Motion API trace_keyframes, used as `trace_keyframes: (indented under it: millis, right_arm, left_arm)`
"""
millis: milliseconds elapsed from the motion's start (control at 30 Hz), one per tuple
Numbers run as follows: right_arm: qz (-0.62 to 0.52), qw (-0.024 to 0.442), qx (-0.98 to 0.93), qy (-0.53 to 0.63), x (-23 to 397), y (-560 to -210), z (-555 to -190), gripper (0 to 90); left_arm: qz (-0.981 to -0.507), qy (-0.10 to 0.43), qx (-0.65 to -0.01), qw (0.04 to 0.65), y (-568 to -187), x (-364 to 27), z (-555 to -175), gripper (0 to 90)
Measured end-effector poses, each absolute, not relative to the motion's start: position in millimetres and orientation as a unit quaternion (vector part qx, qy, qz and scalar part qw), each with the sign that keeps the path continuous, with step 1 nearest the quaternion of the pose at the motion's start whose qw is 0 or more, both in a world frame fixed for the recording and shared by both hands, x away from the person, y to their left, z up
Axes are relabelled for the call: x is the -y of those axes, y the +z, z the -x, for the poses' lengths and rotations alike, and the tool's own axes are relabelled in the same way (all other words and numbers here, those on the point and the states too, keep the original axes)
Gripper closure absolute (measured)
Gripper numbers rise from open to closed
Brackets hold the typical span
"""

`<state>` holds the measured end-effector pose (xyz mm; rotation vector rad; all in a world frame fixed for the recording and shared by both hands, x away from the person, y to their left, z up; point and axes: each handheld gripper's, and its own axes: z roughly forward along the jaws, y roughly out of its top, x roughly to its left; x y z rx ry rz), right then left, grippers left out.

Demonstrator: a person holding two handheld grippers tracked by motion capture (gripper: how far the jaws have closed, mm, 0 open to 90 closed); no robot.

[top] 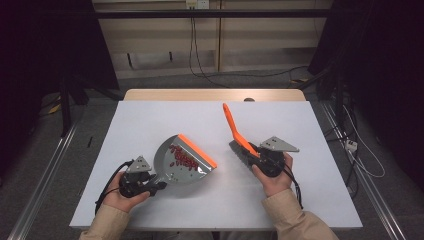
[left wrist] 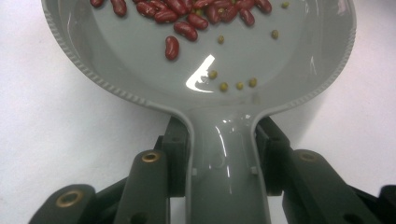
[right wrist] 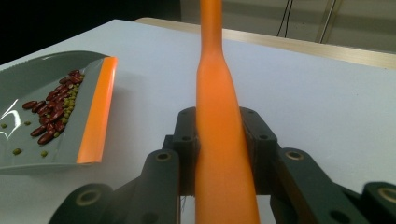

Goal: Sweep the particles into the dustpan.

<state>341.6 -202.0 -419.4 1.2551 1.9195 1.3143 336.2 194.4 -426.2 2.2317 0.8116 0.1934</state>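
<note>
A grey dustpan (top: 172,170) with an orange lip (top: 199,150) lies on the white table (top: 150,125), left of the middle. Red kidney beans (left wrist: 187,21) and small green beans (left wrist: 233,85) lie inside it. My left gripper (top: 158,185) is shut on the dustpan's grey handle (left wrist: 226,158), one jaw on each side. My right gripper (top: 256,156) is shut on the orange handle (right wrist: 219,93) of a hand brush (top: 235,127). The handle slants up and away to the left, and the grey bristle head (top: 240,152) rests near the table. In the right gripper view the dustpan (right wrist: 28,74) lies to the left.
A wooden strip (top: 215,95) runs along the table's far edge. Beyond it stand a wall panel and hanging cables (top: 192,45). More cables (top: 360,155) lie on the floor at the right. A metal rail (top: 45,175) runs along the left.
</note>
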Motion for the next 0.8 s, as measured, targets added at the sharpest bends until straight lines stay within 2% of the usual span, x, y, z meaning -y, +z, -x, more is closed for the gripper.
trace_keyframes:
  millis: [233, 533, 700, 800]
  right_arm:
    - [-0.459, 0.243, -0.701, 0.489, 201, -417, -343, 71.2]
    - [-0.428, 0.231, -0.721, 0.494, 169, -416, -345, 71.1]
    - [-0.430, 0.228, -0.746, 0.455, 161, -437, -351, 71.2]
    - [-0.433, 0.225, -0.739, 0.465, 163, -435, -350, 71.2]
  left_arm:
    - [-0.877, 0.066, -0.302, 0.368, -426, -186, -335, 63.6]
    - [-0.885, 0.047, -0.290, 0.362, -430, -176, -332, 63.5]
    - [-0.884, 0.049, -0.293, 0.361, -431, -179, -333, 63.5]
    - [-0.884, 0.046, -0.292, 0.361, -431, -180, -333, 63.5]
